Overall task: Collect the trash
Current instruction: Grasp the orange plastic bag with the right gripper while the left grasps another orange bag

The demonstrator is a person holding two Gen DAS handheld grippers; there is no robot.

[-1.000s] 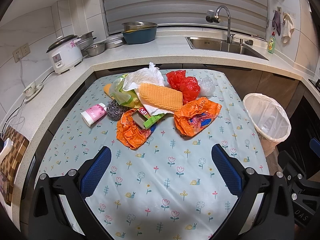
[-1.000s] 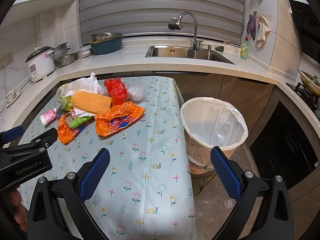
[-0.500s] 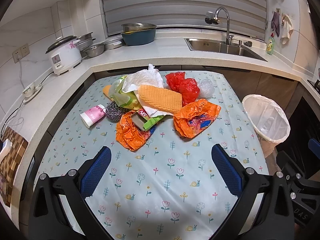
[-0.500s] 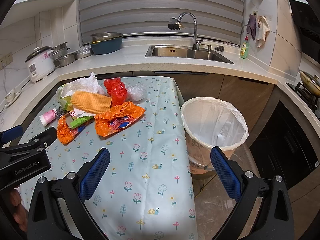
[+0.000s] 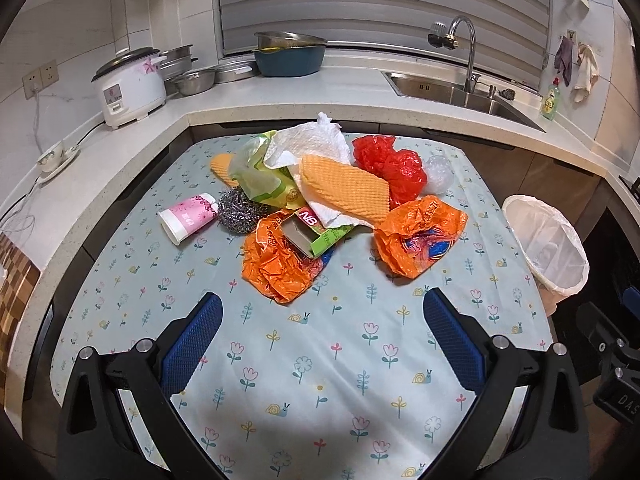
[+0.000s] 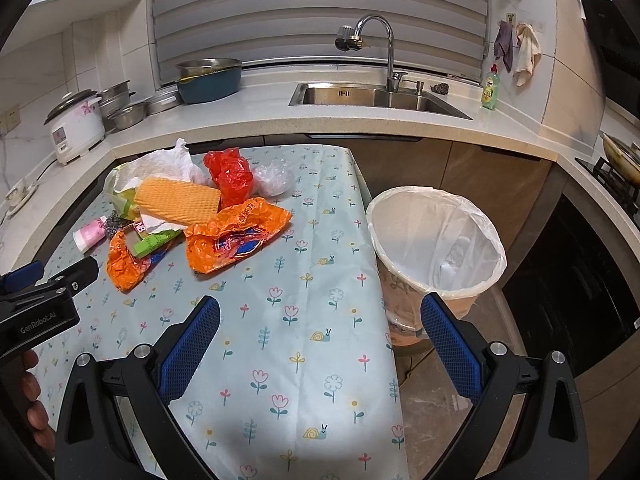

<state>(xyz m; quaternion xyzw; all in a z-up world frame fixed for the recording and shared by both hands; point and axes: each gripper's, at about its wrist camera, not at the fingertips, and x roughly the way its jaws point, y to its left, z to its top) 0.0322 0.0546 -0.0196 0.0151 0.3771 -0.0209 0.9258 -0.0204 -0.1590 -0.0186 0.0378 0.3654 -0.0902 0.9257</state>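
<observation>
The trash lies in one heap on the far half of the table (image 5: 320, 360), whose cloth is pale blue with a flower print. Counted, it holds two orange snack wrappers, one (image 5: 280, 260) on the near left and one (image 5: 420, 240) on the near right, one orange waffle-textured cloth (image 5: 344, 190) with its long axis running from far left to near right, one white paper towel (image 5: 308, 144), one red plastic bag (image 5: 390, 164), one clear plastic bag (image 5: 438, 170), one green snack bag (image 5: 260, 176), one green carton (image 5: 310, 234) with its open end facing near left, one steel scourer (image 5: 238, 210), and one pink paper cup (image 5: 188, 218) on its side, mouth pointing near left. A lined trash bin (image 6: 436, 240) stands on the floor just beside the table's right edge. The left gripper (image 5: 322, 322) and the right gripper (image 6: 320, 322) both hover over the near cloth, fingers spread wide and holding nothing.
</observation>
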